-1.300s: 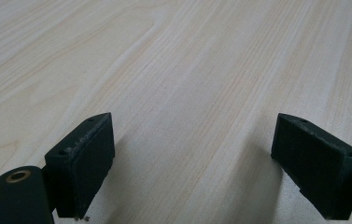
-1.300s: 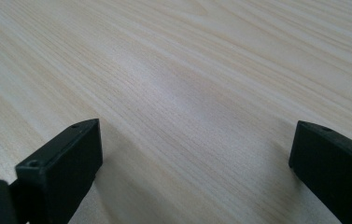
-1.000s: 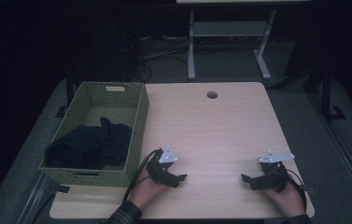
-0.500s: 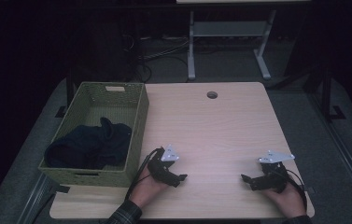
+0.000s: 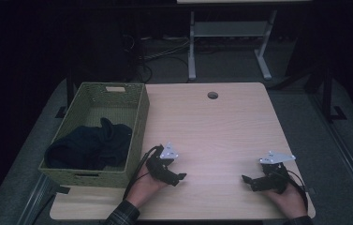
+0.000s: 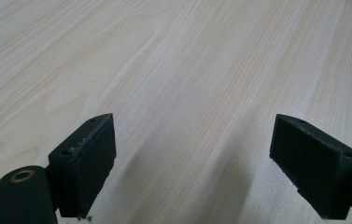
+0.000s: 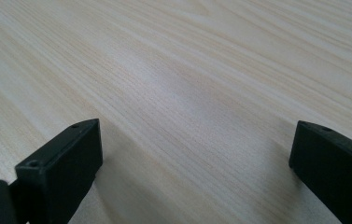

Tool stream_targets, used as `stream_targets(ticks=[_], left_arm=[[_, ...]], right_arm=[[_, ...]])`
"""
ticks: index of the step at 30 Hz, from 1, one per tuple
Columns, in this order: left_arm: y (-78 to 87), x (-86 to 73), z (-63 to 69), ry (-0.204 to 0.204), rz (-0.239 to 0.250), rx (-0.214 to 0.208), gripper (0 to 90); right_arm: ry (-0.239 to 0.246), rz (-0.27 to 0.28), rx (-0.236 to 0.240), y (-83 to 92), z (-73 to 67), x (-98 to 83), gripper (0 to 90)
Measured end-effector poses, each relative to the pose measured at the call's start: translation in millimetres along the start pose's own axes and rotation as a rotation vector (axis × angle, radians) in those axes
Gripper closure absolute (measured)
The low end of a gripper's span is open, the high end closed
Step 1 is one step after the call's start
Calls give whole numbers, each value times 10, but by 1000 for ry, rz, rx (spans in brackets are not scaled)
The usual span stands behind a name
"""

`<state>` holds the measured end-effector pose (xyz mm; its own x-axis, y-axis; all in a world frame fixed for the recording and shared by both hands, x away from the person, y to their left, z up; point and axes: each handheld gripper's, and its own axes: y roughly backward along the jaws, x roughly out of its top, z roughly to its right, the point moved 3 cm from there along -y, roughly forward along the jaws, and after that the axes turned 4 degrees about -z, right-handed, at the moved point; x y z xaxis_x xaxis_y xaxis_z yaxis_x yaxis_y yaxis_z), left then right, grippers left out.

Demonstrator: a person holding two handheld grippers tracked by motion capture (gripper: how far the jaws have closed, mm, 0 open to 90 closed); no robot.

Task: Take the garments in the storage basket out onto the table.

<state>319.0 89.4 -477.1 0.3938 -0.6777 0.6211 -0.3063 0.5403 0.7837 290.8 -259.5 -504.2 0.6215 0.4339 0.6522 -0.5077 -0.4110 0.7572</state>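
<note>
Pale wood-grain worktop [image 5: 221, 136] stretches bare ahead of both claws, with dark floor and a metal frame beyond its far edge. Nearest to hand is the dark garment [image 5: 90, 147], bunched in the woven basket [image 5: 139, 122] that stands at the worktop's left end, just to the left of the left claw [image 5: 180, 177] and well apart from the right claw [image 5: 245, 179]. Each claw rests low at the near edge, pointing inward toward the other, with bare wood between them. In the left gripper view the left claw [image 6: 192, 158] stands released, jaws wide with nothing but grain between them; the right gripper view shows the right claw [image 7: 192, 163] equally spread and empty. Judging from this, the work in hand is fetching the garment out of the basket. To do it well, the left claw should lift clear of the basket's near wall, swing left over the rim, and come down on a raised fold, not the flat of the cloth, closing fully before lifting so the fabric does not slip or snag the weave.
</note>
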Motion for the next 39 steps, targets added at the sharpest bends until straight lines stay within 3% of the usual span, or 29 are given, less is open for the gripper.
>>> stream_targets(ticks=[16, 39], left_arm=[[112, 100, -13, 9, 5, -34, 144], [296, 275, -38, -11, 5, -28, 144]], right_arm=[[0, 0, 0, 0, 0, 0, 24], [0, 1, 0, -1, -1, 0, 24]])
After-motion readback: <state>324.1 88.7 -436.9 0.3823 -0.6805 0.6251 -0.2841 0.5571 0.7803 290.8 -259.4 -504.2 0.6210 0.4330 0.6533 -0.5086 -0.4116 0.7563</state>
